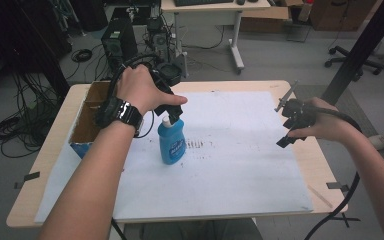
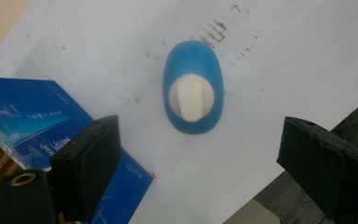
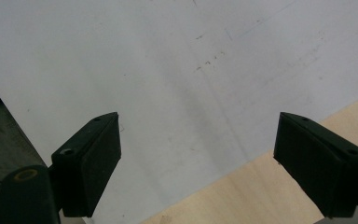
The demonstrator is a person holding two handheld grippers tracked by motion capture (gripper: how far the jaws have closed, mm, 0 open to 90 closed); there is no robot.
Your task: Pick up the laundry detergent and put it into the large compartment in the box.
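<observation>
White sheeting [image 1: 240,165] covers most of the pale wooden table [image 1: 320,165], with a cluttered grey-floored workshop behind it.

Blue plastic bottle with a white cap [image 1: 172,139] stands upright on the sheet, left of centre, just beside a patch of small brown marks [image 1: 196,144]. From the left gripper view I look straight down on it: blue oval shoulders, white cap in the middle [image 2: 192,95], the bottle sitting ahead of the jaws and between their lines, not touched by either.

Left gripper [image 1: 167,107] hangs directly over the bottle cap in the high view, my left hand [image 1: 142,90] wrapped over it. Its jaws stand wide apart, nothing between them.

Open cardboard box with blue printed sides [image 1: 87,122] sits at the table's left edge, near the bottle; its blue panel [image 2: 42,126] lies by the left jaw.

Right gripper [image 1: 292,125] is held well apart from the bottle, over the table's right edge, in my right hand [image 1: 322,125]. Jaws spread wide, empty, over the sheet's border [image 3: 182,116] and bare wood [image 3: 251,191].
</observation>
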